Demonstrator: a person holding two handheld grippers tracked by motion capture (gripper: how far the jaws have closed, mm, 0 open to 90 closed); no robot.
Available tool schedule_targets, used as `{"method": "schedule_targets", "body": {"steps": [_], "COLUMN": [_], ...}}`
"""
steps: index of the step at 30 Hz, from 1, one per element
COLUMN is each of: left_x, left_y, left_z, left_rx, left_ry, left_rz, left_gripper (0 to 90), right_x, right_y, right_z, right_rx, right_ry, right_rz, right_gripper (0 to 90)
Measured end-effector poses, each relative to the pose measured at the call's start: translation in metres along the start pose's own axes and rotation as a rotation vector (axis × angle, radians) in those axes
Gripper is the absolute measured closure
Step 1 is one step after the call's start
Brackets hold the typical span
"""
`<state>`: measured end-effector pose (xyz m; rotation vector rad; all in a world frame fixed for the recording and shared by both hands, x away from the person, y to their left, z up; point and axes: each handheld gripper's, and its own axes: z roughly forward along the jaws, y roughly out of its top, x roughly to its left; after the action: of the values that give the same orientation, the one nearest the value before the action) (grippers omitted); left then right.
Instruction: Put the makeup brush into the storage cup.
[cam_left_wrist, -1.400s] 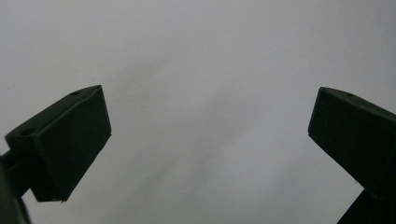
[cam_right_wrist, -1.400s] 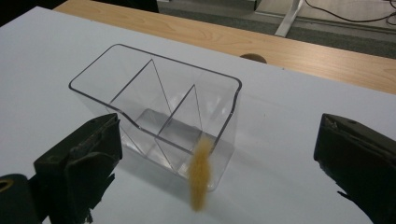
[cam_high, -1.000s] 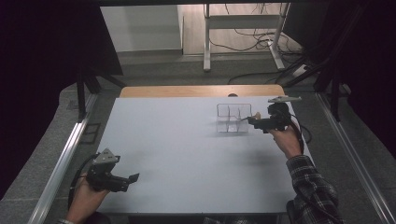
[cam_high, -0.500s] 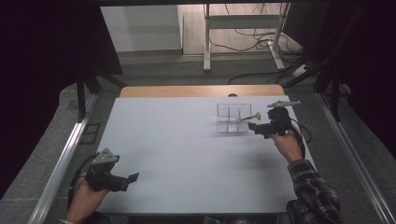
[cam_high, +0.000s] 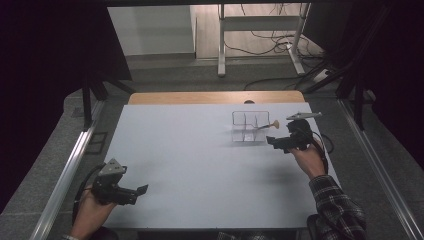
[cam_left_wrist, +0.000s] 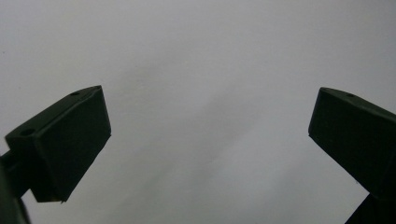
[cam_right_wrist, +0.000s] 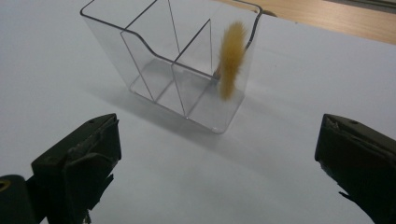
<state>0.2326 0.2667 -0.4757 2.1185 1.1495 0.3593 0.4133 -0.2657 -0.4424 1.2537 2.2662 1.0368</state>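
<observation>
Right hand-held gripper (cam_high: 274, 142): jaws spread, empty, just beside organizer, near right desk (cam_high: 200, 165) edge.
Organizer (cam_right_wrist: 177, 70): clear, upright, toward far right corner.
Brush (cam_right_wrist: 232, 58): leaning in end compartment.
Left hand-held gripper (cam_high: 141, 190): jaws spread, empty, near front left corner.
Desk centre: bare surface.

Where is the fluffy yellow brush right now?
The brush stands in the clear organizer, in its right end compartment in the right gripper view, just beyond the open right gripper.
</observation>
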Motion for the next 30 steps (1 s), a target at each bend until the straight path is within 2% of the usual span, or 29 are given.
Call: {"method": "schedule_targets", "body": {"steps": [6, 30], "left_x": [0.000, 0.000], "left_y": [0.000, 0.000], "left_z": [0.000, 0.001], "left_rx": [0.005, -0.003], "left_ry": [0.003, 0.001], "left_rz": [-0.004, 0.001], "left_gripper": [0.0, 0.0], "right_x": [0.002, 0.017], "right_y": [-0.004, -0.021], "right_z": [-0.003, -0.011], "right_rx": [0.014, 0.058], "right_ry": [0.012, 0.044], "right_rz": [0.002, -0.046], "right_gripper": [0.3, 0.3]}}
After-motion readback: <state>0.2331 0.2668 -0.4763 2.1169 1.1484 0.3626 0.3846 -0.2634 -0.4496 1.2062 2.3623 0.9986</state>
